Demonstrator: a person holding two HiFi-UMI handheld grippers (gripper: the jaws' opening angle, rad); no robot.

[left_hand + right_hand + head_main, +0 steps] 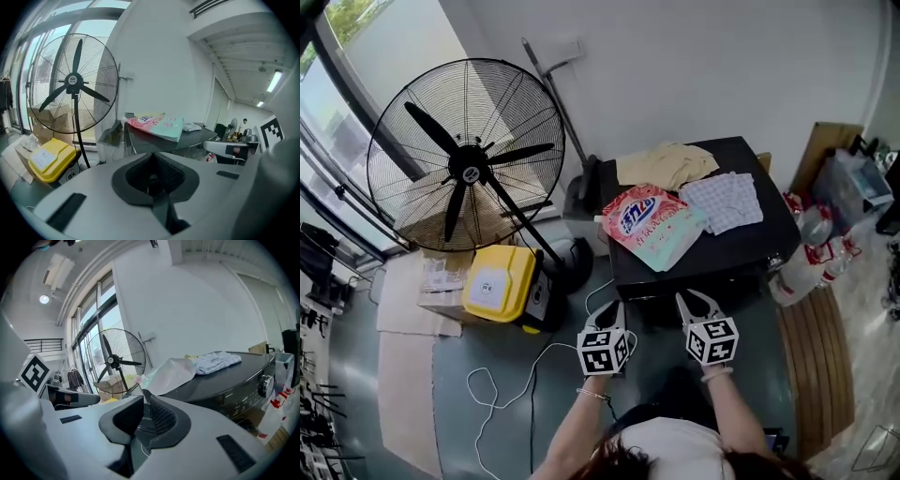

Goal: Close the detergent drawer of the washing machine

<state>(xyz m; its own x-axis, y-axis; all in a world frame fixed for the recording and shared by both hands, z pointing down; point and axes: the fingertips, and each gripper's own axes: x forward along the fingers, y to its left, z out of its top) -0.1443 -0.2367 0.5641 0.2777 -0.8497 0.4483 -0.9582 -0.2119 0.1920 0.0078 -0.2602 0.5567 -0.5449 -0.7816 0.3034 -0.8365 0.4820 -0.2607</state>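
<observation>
Frankly, left fingers [174, 174] pressed together, right fingers [161, 416] barely apart, both empty, I might miss the drawer on the washer [750, 248] ahead.

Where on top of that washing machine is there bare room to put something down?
The washing machine is bare along its front right, before the checked cloth, beside the detergent bag. The beige cloth crowds the back left.

- Washing machine [773, 242] front in deep shadow in head view; detergent drawer can't be made out.
- Right gripper view: print on ctrl panel [251, 397] too small to read; machine cut off at right edge.
- Left gripper view: person [244, 124] in bkgd too small to tell.
</observation>
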